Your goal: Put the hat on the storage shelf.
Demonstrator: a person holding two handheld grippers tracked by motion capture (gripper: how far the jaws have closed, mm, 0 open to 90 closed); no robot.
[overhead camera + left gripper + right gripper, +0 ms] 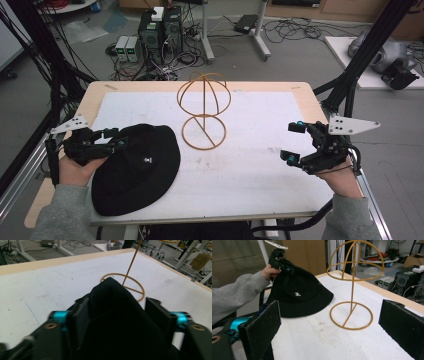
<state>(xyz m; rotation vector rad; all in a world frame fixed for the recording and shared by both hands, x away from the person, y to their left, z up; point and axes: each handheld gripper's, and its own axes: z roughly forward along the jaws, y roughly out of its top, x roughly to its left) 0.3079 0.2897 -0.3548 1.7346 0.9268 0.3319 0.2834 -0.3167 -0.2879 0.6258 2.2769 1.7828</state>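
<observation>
Pinching the brim of the black hat [137, 167] between its narrowed jaws, the left gripper [112, 139] seemed to begin the lift toward the wire stand [204, 112] beyond them, while the right gripper [292, 142] waited wide open, empty.

White mat [260, 165] covers most of the wood table [95, 95]. Past the far edge, on the floor: two black PC towers [160, 31], small grey boxes [127, 48], tangled cables [170, 67] (plus more by the white stand legs [207, 45]).
</observation>
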